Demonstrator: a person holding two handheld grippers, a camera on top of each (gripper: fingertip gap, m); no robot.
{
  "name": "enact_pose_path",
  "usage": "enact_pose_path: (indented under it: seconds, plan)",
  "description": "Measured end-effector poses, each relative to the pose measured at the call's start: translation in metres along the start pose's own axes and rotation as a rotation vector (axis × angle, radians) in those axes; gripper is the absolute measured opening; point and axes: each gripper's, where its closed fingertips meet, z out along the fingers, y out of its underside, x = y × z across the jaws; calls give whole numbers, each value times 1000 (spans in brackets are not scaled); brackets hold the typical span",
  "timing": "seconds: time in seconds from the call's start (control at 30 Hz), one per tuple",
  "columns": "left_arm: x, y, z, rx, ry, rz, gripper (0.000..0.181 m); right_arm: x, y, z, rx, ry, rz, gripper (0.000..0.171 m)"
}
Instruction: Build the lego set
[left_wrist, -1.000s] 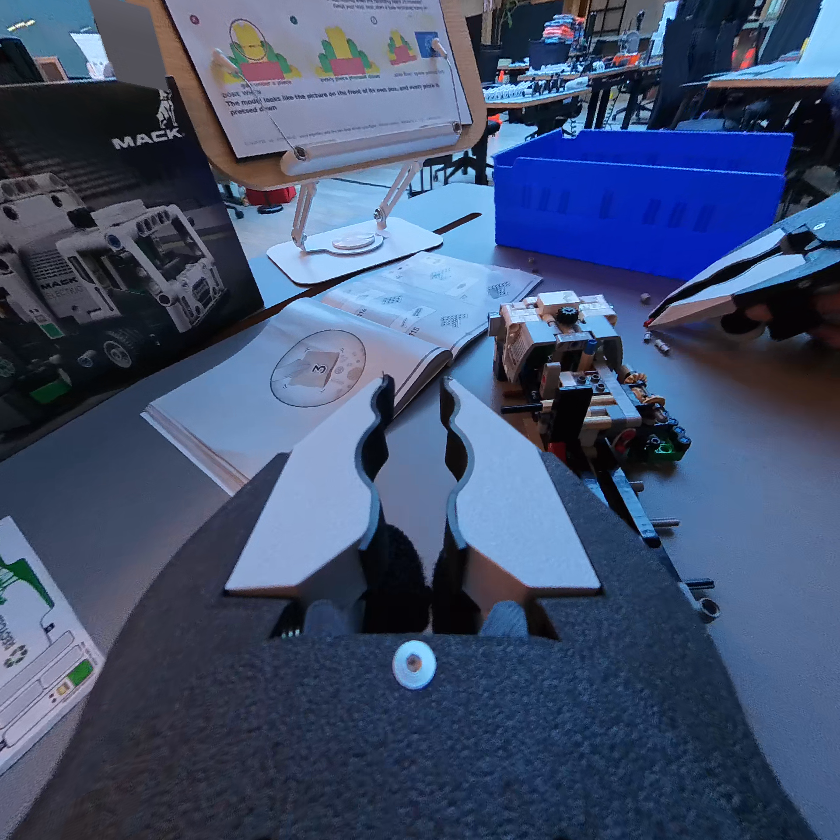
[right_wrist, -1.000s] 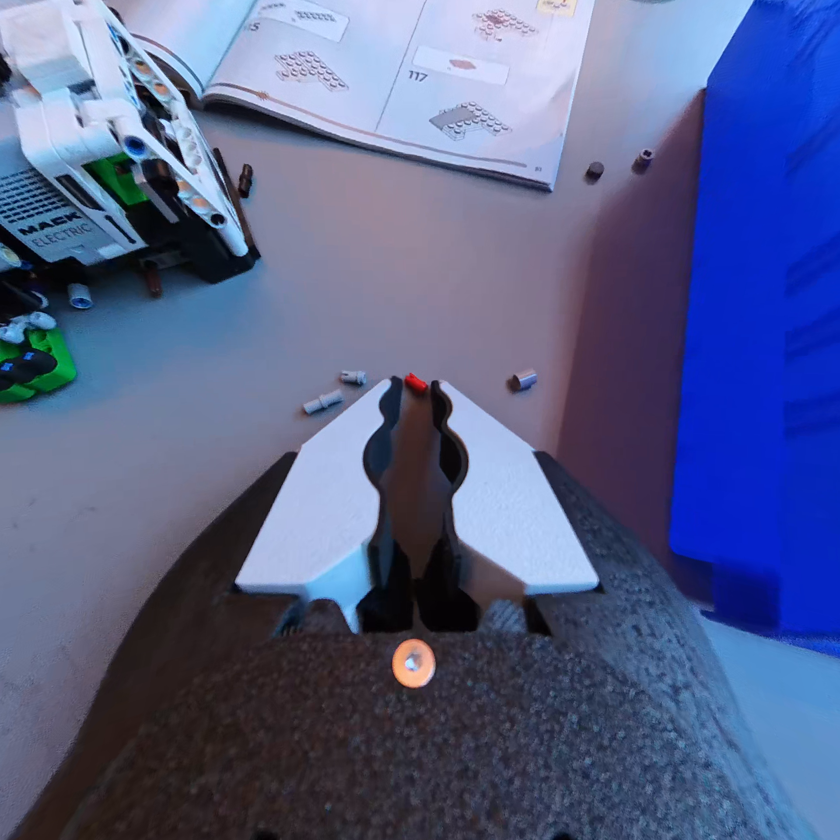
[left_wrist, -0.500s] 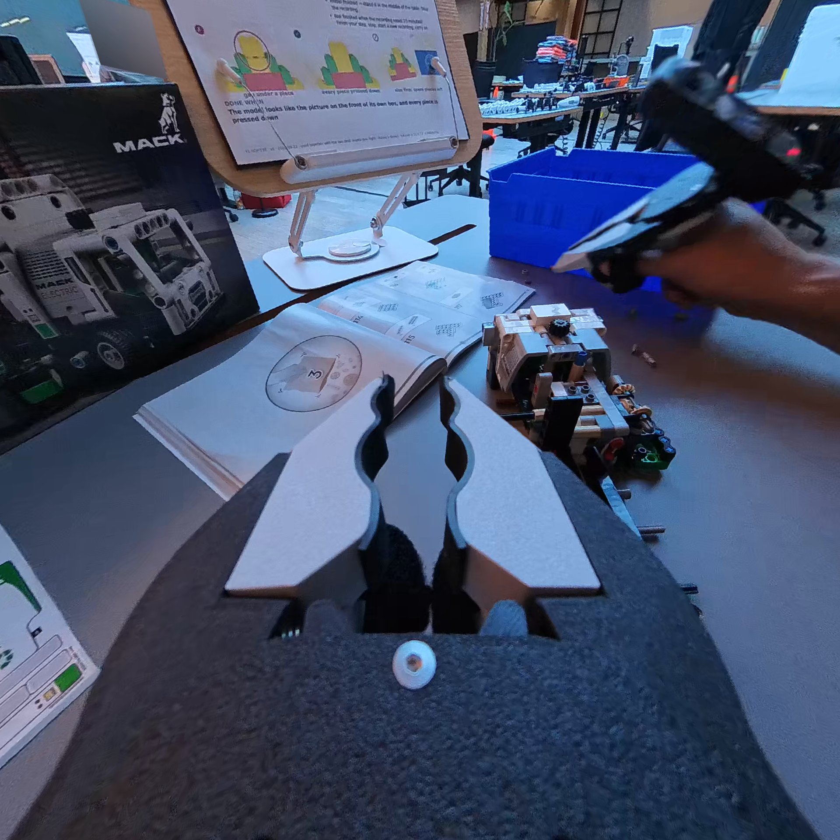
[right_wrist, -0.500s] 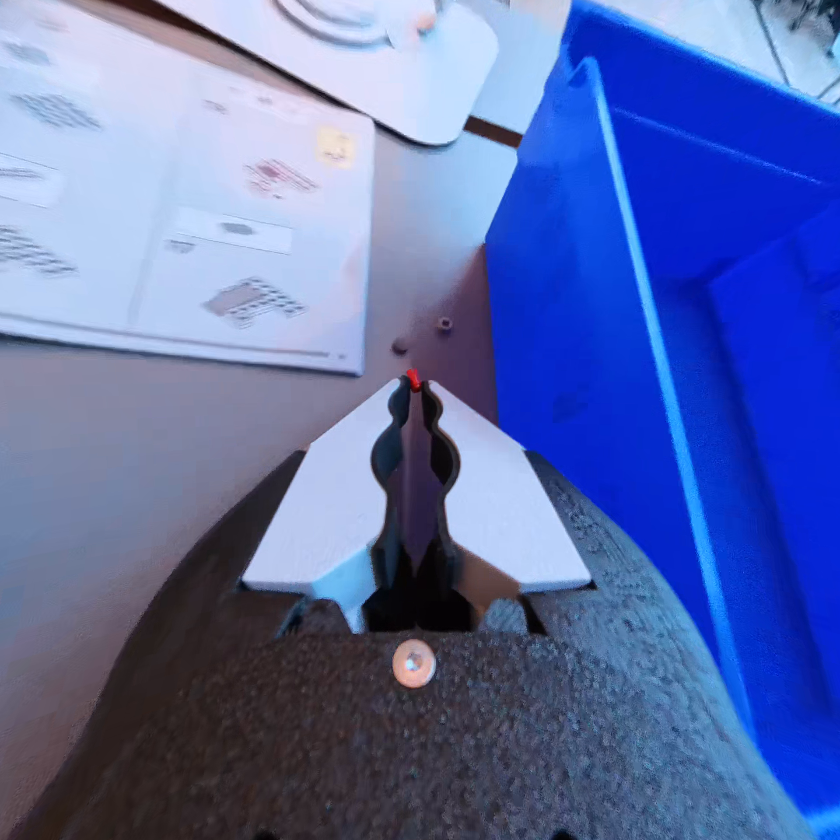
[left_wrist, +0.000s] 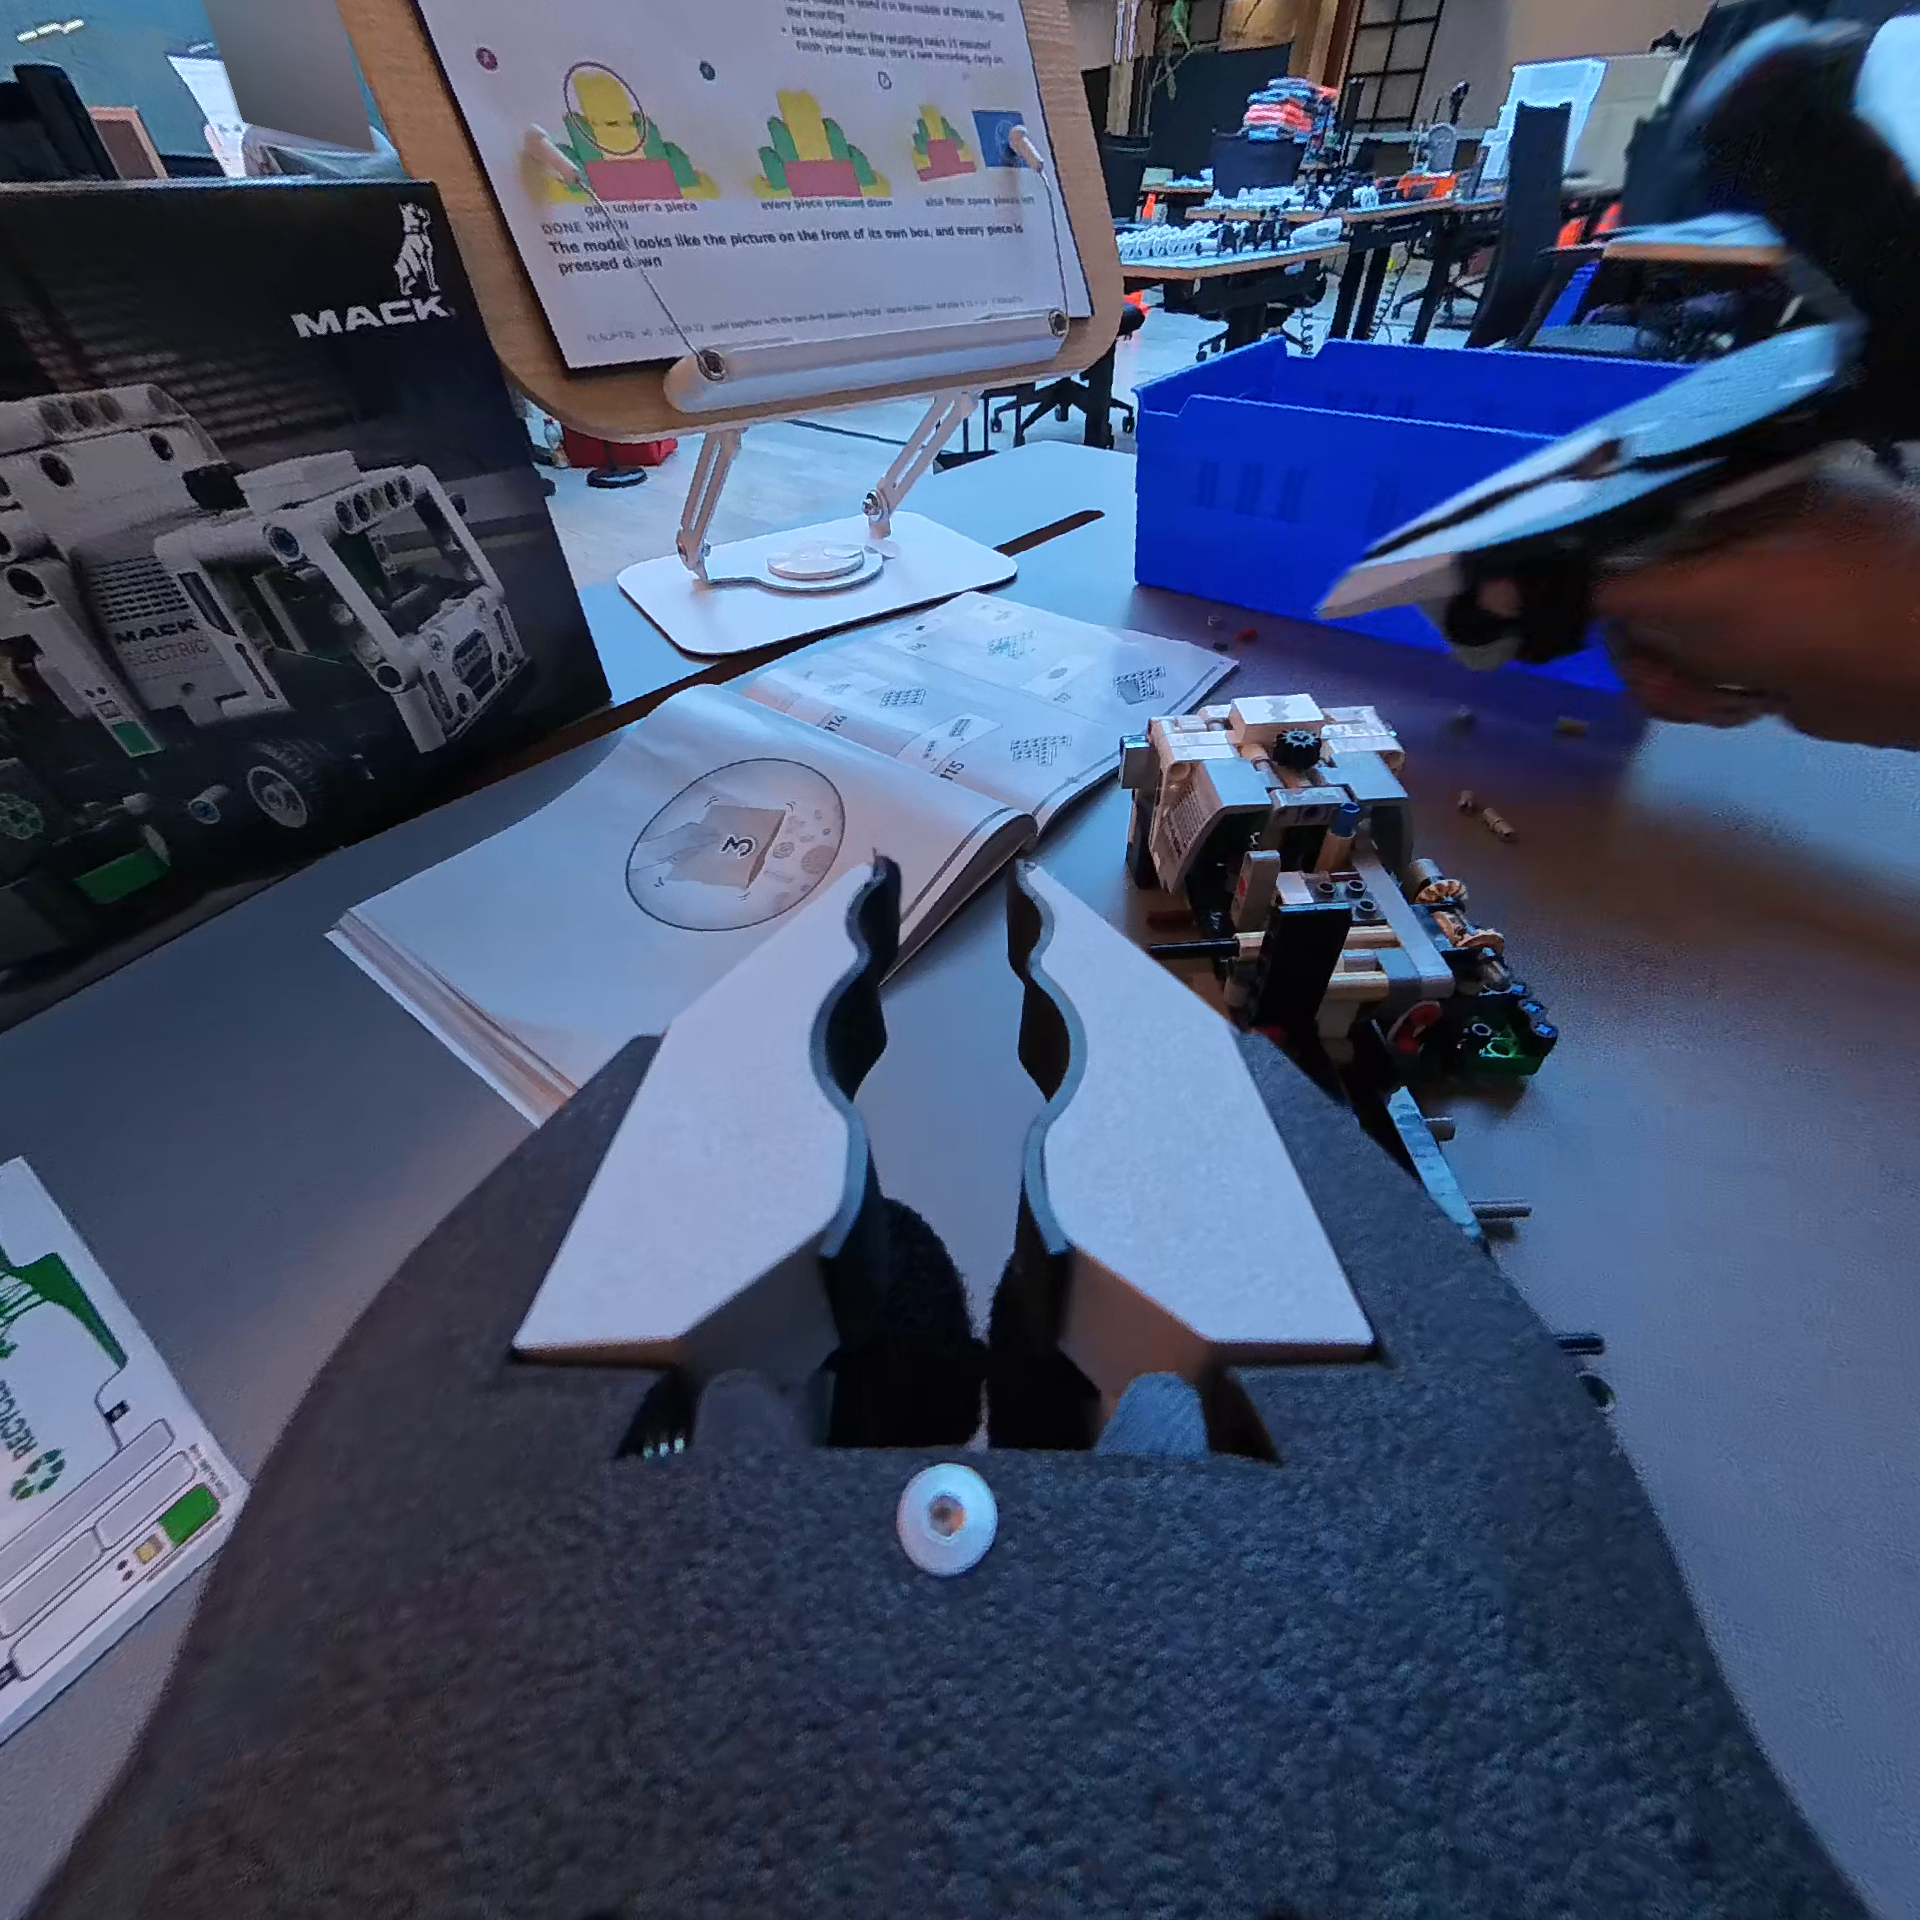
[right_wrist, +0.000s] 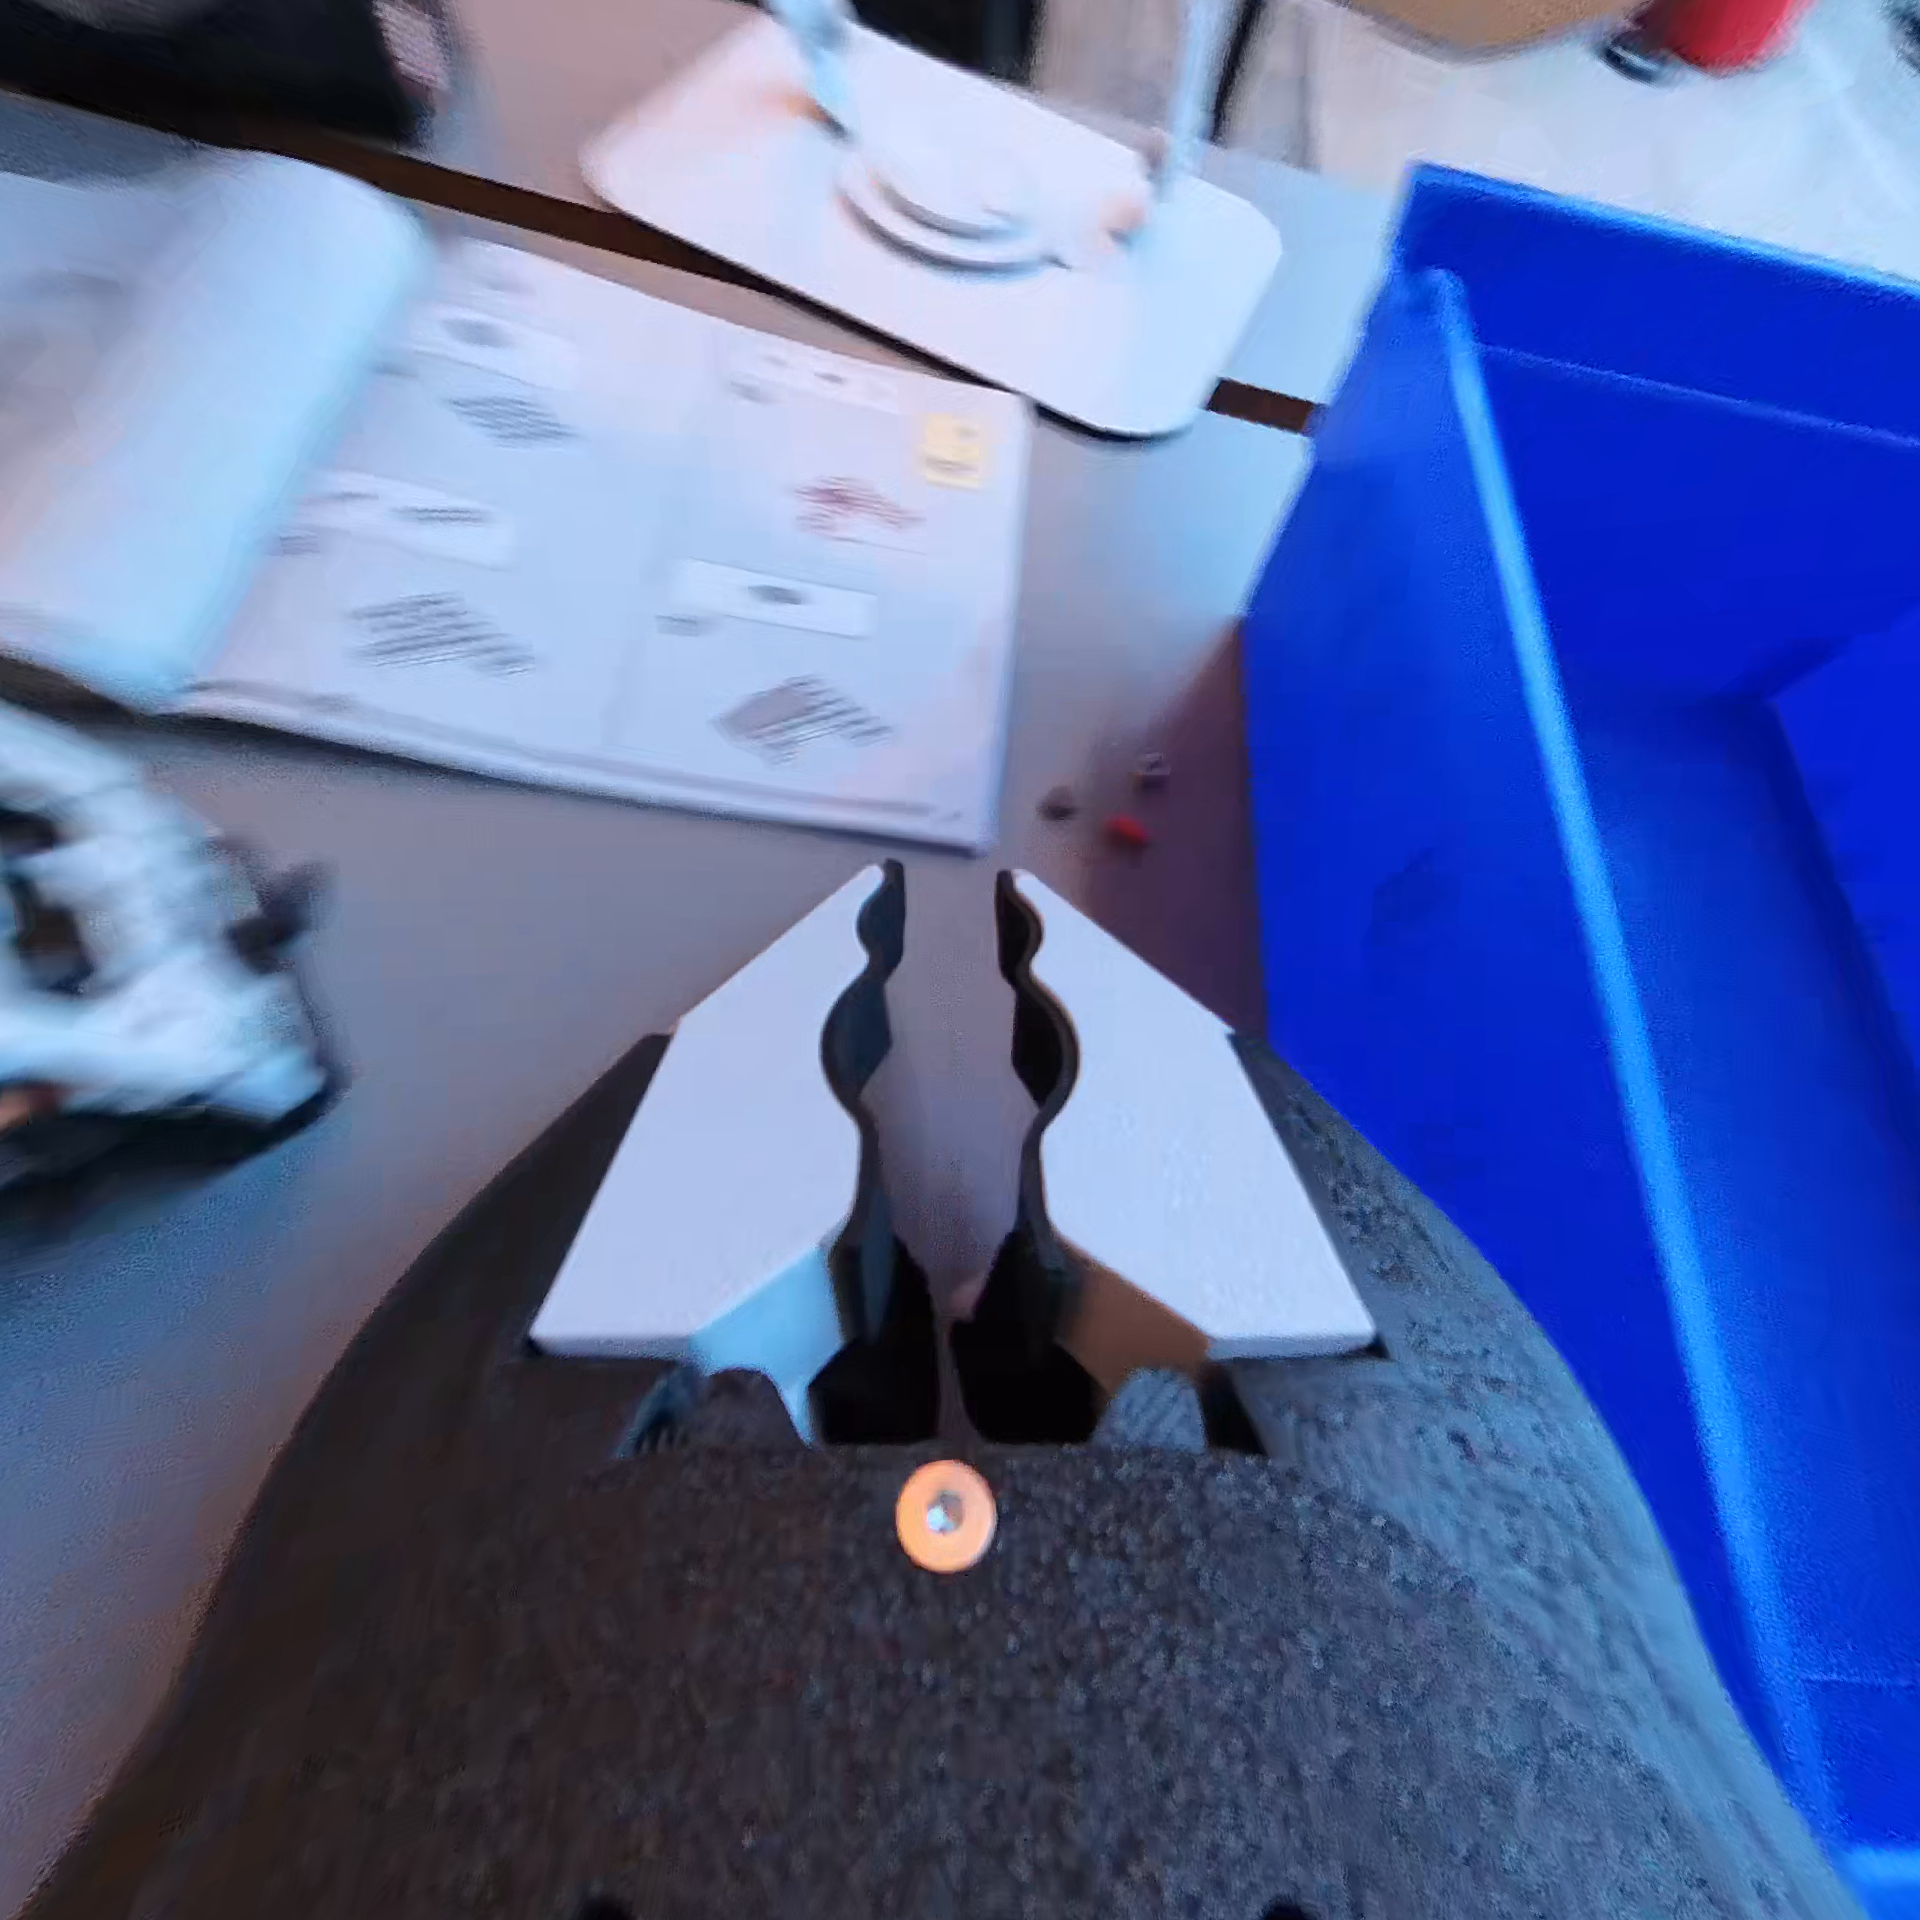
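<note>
The partly built white, grey and black lego truck (left_wrist: 1299, 862) stands on the dark table to the right of my left gripper (left_wrist: 951, 883), which is open and empty above the table beside the open instruction booklet (left_wrist: 727, 852). My right gripper (right_wrist: 948, 883) is open and empty, held above the table between the booklet (right_wrist: 623, 540) and the blue bin (right_wrist: 1558, 727). A small red piece (right_wrist: 1122, 828) lies on the table just ahead of it, by the bin wall. The right gripper also shows blurred in the left wrist view (left_wrist: 1340, 597). The truck is a blur at the left of the right wrist view (right_wrist: 125, 987).
The set's box (left_wrist: 239, 540) stands at the left. A document stand with a white base (left_wrist: 810, 571) is behind the booklet. The blue bin (left_wrist: 1330, 488) is at the back right. A sticker sheet (left_wrist: 73, 1455) lies near left. Small loose pins (left_wrist: 1486, 816) lie right of the truck. Spacing between my two grippers at the tips: around 30 cm. My right gripper is the nearer one to the small red piece (right_wrist: 1122, 828): about 7 cm, against 35 cm.
My right gripper lifted the small red piece off the table, carried it toward the blue bin and opened; the piece now lies on the table by the bin. The left gripper barely moved.
</note>
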Motion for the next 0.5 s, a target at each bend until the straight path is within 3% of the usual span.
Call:
enact_pose_path:
  seconds: [0.07,0.17,0.3,0.5]
  plan:
    - [-1,2,1,-10,-8,8,18,-41,17,-33,20,-209,12,19]
    - [0,2,1,-11,0,2,18,-73,50,-68,-9,-367,59,27]
    - [3,4,4,-18,10,3,18,-80,79,-76,-75,-347,29,32]
    - [8,5,6,-20,23,9,18,-80,82,-65,-95,-271,-67,24]
